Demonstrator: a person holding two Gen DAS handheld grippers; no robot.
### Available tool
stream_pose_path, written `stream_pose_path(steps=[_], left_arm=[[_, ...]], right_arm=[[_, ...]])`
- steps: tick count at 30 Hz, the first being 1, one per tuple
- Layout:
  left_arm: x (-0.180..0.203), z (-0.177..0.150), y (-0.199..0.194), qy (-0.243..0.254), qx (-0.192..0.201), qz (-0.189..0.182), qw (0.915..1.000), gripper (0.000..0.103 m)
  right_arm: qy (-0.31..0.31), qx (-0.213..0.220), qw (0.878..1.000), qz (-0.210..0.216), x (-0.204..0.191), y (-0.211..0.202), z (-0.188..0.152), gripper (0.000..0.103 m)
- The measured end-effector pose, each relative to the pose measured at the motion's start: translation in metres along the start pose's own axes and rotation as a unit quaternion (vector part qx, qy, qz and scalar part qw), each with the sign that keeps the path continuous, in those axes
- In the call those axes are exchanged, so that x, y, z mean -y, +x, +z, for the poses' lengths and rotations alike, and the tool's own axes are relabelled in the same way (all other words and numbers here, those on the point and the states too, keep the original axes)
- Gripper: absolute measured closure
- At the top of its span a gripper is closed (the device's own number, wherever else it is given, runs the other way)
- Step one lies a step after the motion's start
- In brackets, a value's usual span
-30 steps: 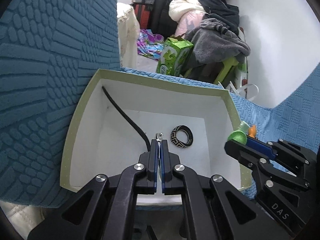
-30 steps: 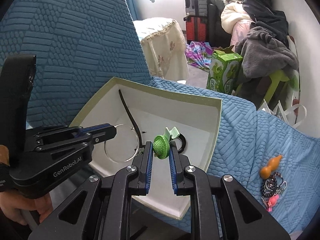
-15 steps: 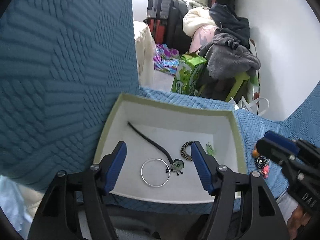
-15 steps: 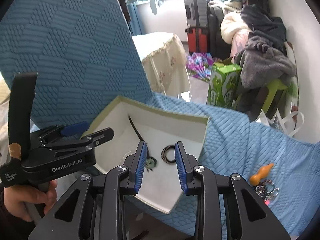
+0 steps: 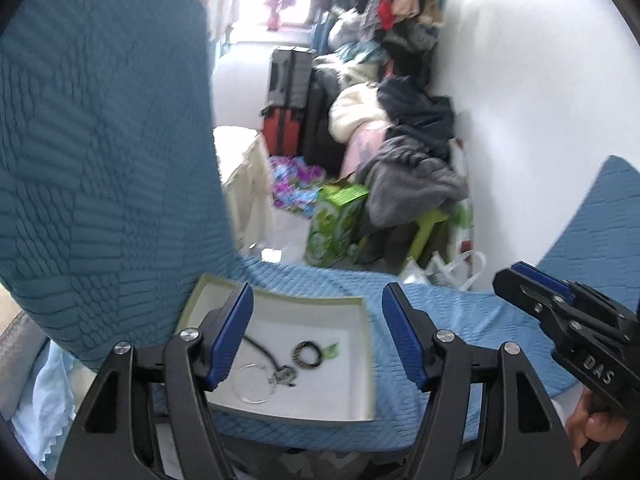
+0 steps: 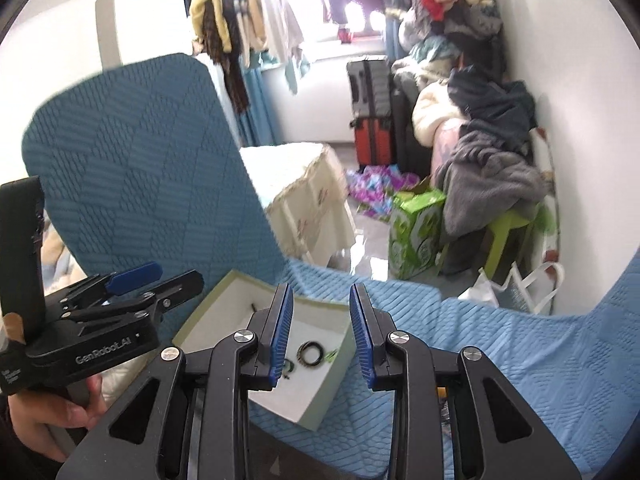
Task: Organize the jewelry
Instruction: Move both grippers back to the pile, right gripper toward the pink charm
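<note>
A thin silver hoop (image 5: 252, 383), corded pendant (image 5: 285, 375) and patterned ring (image 5: 308, 355) are lying inside the white tray (image 5: 362, 360); all look light, small and slippery, best pinched at their rims. Both the left gripper (image 5: 318, 338) and right gripper (image 6: 320, 332) are hanging apart, empty, above that tray

"DAS" on right gripper (image 5: 516, 284); "GenRobot.AI" on left gripper (image 6: 168, 286)
</note>
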State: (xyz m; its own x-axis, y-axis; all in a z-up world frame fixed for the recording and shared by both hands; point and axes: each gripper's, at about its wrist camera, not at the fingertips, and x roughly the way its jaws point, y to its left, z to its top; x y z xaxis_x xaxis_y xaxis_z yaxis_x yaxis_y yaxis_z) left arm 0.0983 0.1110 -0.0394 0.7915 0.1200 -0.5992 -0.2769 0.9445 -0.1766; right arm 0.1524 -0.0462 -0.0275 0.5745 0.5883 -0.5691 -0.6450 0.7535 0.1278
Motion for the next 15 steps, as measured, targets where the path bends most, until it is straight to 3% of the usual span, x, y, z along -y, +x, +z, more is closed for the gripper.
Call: stream_pose_path(steps=[7,15], left_arm=[[0.034,0.0,-0.014,0.017,0.019,-0.03,0.9992,0.036],[0.063,-0.015,-0.009,0.03,0.016,-0.059,0.9977,0.036]], right_arm=[[0.014,0.02,0.999,-0.024,0.025,-0.032,-0.011,0.076],[0.031,0.01,0.998,-0.053,0.064,-0.045,-0.044,0.076]])
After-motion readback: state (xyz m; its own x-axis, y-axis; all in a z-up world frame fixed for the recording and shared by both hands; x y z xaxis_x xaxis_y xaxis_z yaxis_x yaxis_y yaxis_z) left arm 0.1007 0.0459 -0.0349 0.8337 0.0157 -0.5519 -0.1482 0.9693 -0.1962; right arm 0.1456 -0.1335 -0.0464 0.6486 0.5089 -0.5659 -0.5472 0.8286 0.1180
